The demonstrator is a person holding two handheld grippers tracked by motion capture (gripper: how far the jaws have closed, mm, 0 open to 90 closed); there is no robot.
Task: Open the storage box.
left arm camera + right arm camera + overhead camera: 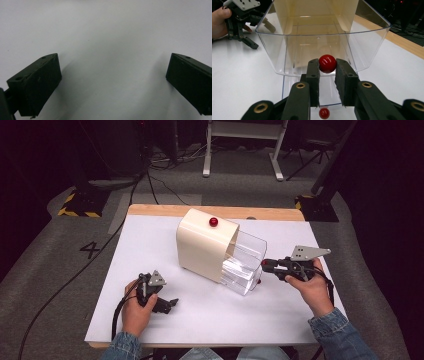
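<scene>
Red ball (327, 63) sits pinched between the right gripper (327, 65) pads at centre frame, just before the rim of the clear tray (372, 45) — which slides out of a cream box (202, 245). A second red ball (324, 113) lies below (bottom edge). At lower left, the left gripper (167, 304) rests on the white table (150, 240), jaws spread.

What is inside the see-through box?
Nothing lies in the clear box. The right gripper holds a red ball at its rim. The cream cover hides the box's back end.
</scene>
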